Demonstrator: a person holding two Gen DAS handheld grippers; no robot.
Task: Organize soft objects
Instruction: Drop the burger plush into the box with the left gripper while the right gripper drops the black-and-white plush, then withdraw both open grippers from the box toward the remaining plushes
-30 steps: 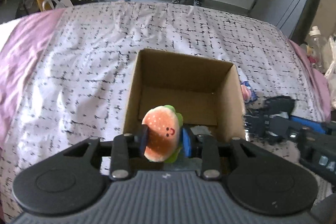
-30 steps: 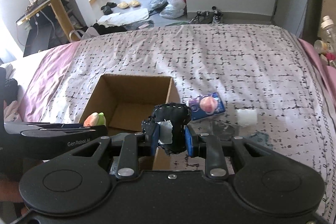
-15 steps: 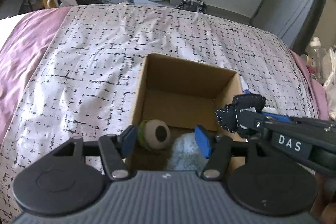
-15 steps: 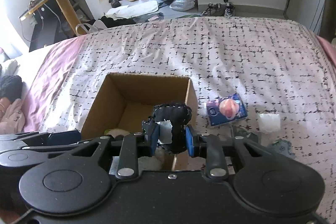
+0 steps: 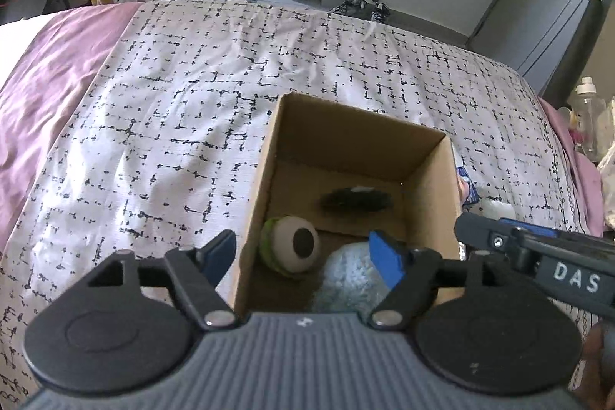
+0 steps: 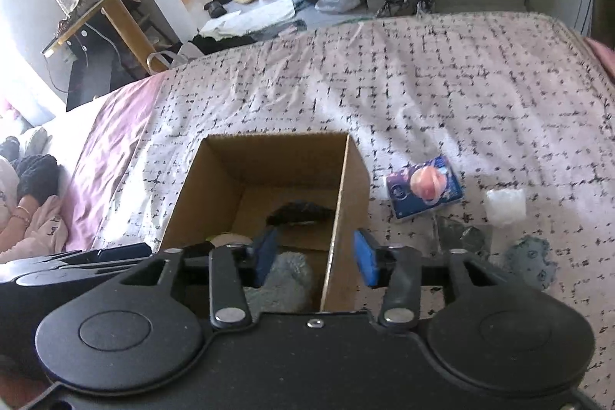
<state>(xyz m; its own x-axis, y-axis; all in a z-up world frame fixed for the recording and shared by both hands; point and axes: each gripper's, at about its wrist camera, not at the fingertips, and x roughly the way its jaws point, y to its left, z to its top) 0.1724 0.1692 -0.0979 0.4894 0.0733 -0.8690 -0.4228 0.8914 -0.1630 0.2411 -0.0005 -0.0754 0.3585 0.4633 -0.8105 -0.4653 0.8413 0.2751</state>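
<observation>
An open cardboard box (image 5: 261, 179) stands on the patterned bedspread. Inside lie a burger plush (image 5: 290, 248) turned bottom up, a black soft item (image 5: 355, 199) by the far wall, and a pale blue fluffy item (image 5: 351, 275). My left gripper (image 5: 303, 258) hangs over the box's near left corner, its jaws opening, with nothing between the pads. My right gripper (image 6: 315, 256) hovers over the box's right wall (image 6: 348, 179), jaws opening too and holding nothing. The black item (image 6: 300, 212) lies loose below it.
Right of the box on the bed lie a blue tissue pack with a peach picture (image 6: 424, 187), a white packet (image 6: 505, 206), clear plastic (image 6: 461, 233) and a blue-grey cloth scrap (image 6: 530, 260). A person rests at the bed's left edge (image 6: 23, 202). Bottles (image 5: 586, 110) stand far right.
The left gripper let go of the burger plush, which dropped into the box. The right gripper carried the black item over the box and released it; both jaws have widened.
</observation>
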